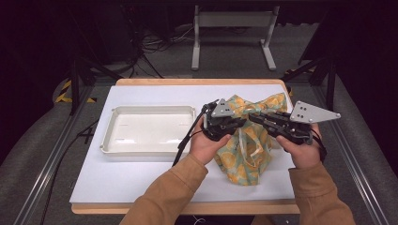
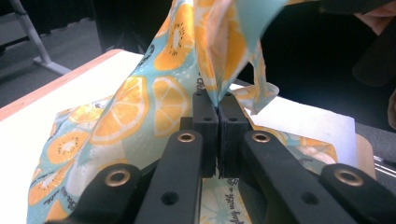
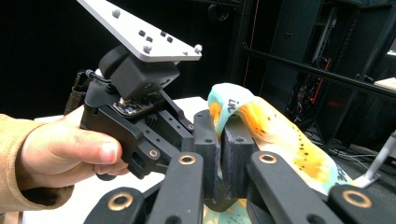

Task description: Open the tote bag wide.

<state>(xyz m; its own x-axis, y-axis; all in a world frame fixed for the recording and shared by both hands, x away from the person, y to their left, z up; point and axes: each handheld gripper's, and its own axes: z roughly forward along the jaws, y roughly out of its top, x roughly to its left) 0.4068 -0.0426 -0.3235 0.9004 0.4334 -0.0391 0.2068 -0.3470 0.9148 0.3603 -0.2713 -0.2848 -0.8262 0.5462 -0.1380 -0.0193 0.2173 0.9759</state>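
A cloth bag (image 1: 244, 157) printed with orange slices on pale blue lies on the right half of the white table top, its upper part lifted. My left gripper (image 1: 240, 120) is shut on a fold of this cloth (image 2: 140, 102); in the left gripper view the jaws (image 2: 218, 107) press together with fabric rising from between them. My right gripper (image 1: 253, 116) meets it from the right. In the right gripper view its jaws (image 3: 219, 133) are shut on a rolled edge of the cloth (image 3: 271, 121). The left gripper's grey plate (image 3: 140, 32) sits just behind.
An empty white tray (image 1: 112, 140) rests on the left half of the table. The white table top (image 1: 141, 180) has a wooden edge at the front. Metal rails run along both sides, and a grey stand (image 1: 232, 21) is on the floor beyond the table.
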